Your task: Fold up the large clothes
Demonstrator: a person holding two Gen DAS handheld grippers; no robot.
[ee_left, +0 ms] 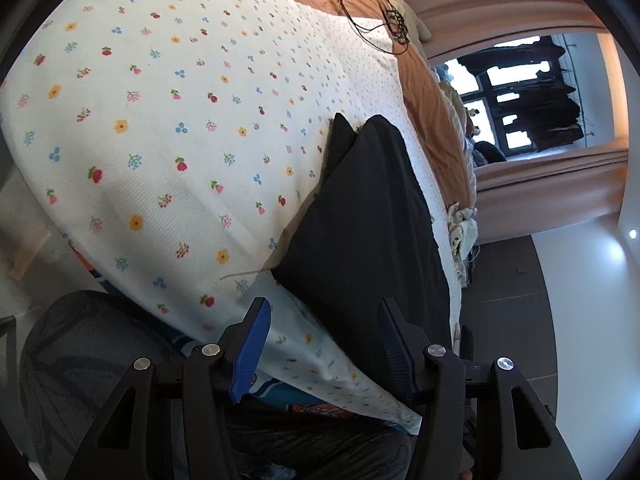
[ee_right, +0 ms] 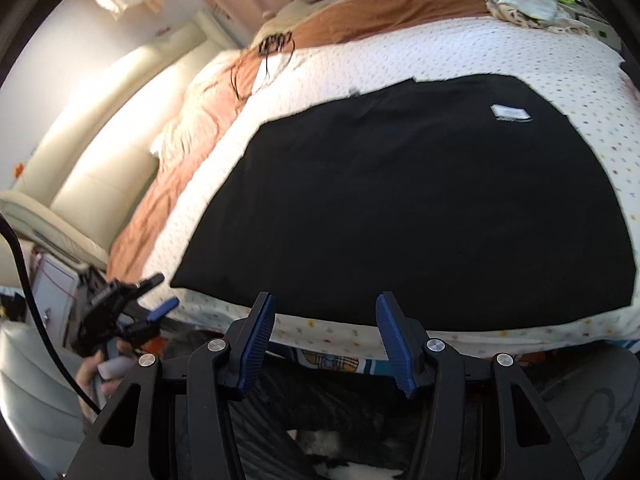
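Looking from the left wrist: the left claw (ee_left: 324,344) stands wide, holding nothing, at the bed's near edge; the black garment (ee_left: 360,216) lies on the floral sheet (ee_left: 160,120).

Right wrist: the right claw (ee_right: 326,340) is wide, empty. The garment (ee_right: 420,200) lies flat, apparently part-folded; further folds likely remain.

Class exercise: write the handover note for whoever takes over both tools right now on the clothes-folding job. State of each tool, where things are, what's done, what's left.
Left tool: open, empty, at the bed's near edge.
Right tool: open, empty, facing the near hem.
Black garment: lying flat as a neat rectangle on the floral sheet, white label at the far end.
Done: garment flat, possibly already partly folded.
Left: grip the near edge and fold it over.
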